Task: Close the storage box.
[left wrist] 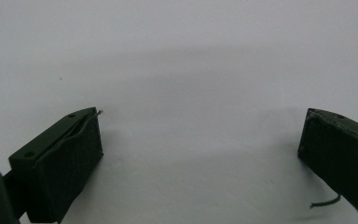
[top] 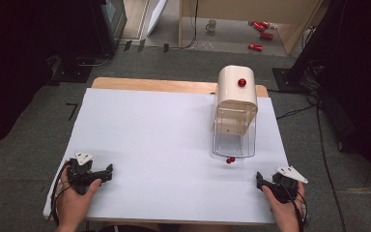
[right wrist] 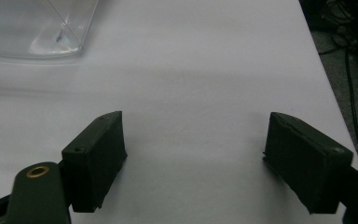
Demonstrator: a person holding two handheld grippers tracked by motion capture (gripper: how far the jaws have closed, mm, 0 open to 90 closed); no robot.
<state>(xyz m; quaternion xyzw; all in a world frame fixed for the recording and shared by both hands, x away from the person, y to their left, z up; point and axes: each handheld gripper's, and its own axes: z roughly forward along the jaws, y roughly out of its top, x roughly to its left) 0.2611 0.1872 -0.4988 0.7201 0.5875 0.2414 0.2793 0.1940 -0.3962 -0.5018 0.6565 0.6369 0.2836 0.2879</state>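
I rest both tongs low on the white bench [top: 149,145], my left tongs [top: 107,172] near its front left corner with jaws spread and nothing between them, my right tongs [top: 259,180] near the front right corner, likewise spread and empty. The cream dispenser [top: 236,92] with its red knob [top: 242,82] stands at the far right of the bench, a clear plastic bin [top: 233,142] seated under it, and two small red balls [top: 230,160] lie touching each other on the sheet just in front of that bin, between it and my right tongs. I judge those balls the thing to pick up, and they are the risk: round and tiny, they may roll off if one jaw nudges them before the other closes, or squirt out of a pinch that lands off centre. Reaching in too steeply, I could also knock the bin's clear front wall [right wrist: 32,32] and shift it under the dispenser
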